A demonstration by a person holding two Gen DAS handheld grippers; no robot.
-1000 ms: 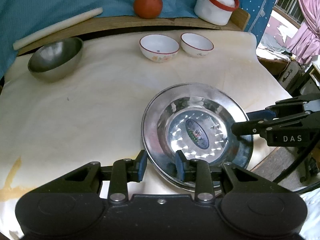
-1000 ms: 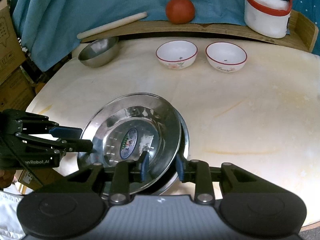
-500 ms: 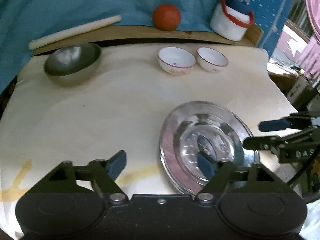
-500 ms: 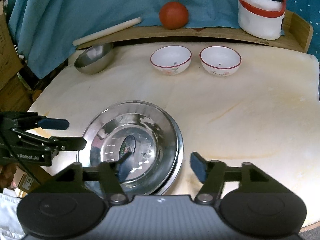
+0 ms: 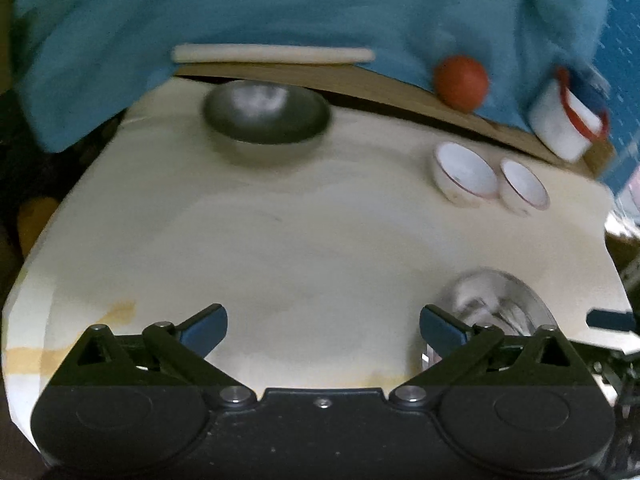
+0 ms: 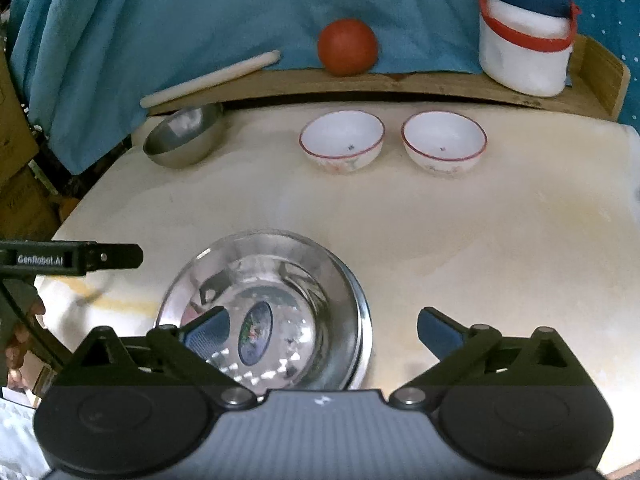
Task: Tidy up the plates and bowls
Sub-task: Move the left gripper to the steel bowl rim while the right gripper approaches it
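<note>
Two stacked steel plates (image 6: 264, 312) lie flat on the cream table (image 6: 460, 240), near its front edge. My right gripper (image 6: 322, 320) hovers over their right rim, jaws opening wide, pads touching nothing. My left gripper (image 5: 322, 320) is also opening, with only bare table between its fingers. In the blurred left wrist view the plates (image 5: 496, 296) lie off to its right. A steel bowl (image 6: 184, 136) sits at the back left. Two white red-rimmed bowls (image 6: 342, 140) (image 6: 444, 142) stand side by side at the back.
A wooden ledge (image 6: 400, 84) behind the table carries a white rod (image 6: 212, 78), a red ball (image 6: 347, 46) and a white tub with a red handle (image 6: 524, 48). Blue cloth (image 6: 160, 20) hangs behind. Cardboard boxes (image 6: 16, 168) stand left of the table.
Both grippers opened and let go of the top plate, which now rests level on the lower one. My left gripper swung left, away from the plates; the right stayed put.
</note>
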